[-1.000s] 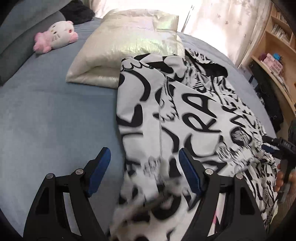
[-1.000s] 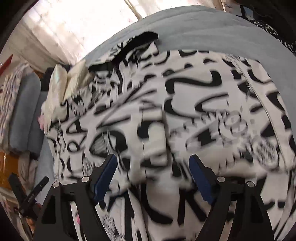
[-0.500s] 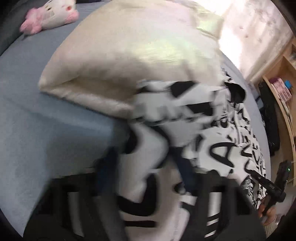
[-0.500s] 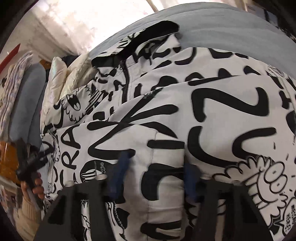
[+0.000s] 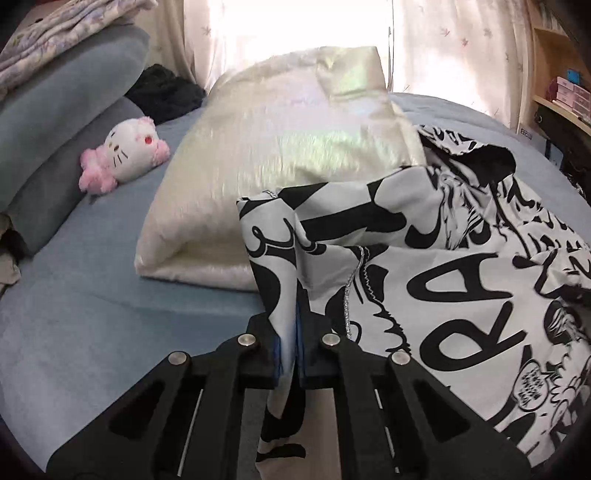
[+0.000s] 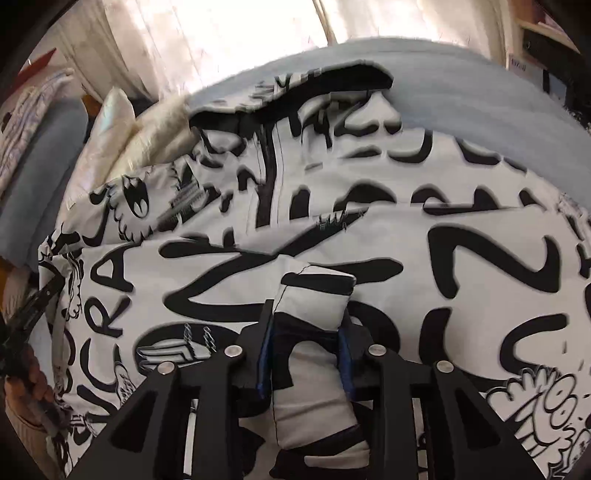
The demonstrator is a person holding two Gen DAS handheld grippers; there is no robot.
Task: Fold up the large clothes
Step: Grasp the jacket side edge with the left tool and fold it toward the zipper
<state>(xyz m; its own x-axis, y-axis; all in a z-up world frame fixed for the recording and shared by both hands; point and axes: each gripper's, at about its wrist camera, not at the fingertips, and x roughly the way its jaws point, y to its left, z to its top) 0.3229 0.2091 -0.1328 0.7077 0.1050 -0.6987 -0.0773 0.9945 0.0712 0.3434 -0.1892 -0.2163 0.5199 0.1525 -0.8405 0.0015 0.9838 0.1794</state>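
Observation:
A large white garment with black graffiti print (image 5: 461, 280) lies on a blue bed (image 5: 74, 302), part folded over itself. My left gripper (image 5: 295, 332) is shut on a fold of its left edge, lifted off the sheet, with cloth hanging between the fingers. In the right wrist view the garment (image 6: 332, 229) fills the frame. My right gripper (image 6: 306, 332) is shut on a thick bunched fold of it. The left gripper and the hand holding it show at the left edge of that view (image 6: 26, 332).
A cream pillow (image 5: 288, 155) lies against the garment's far end. A pink and white plush toy (image 5: 125, 155) and grey cushions (image 5: 62, 122) are at the left. Curtains (image 5: 295, 33) hang behind the bed. Wooden shelves (image 5: 561, 81) stand at the right.
Both grippers were open over the garment a second ago. Both have closed on folds of the cloth, and the left one has lifted its edge toward the pillow.

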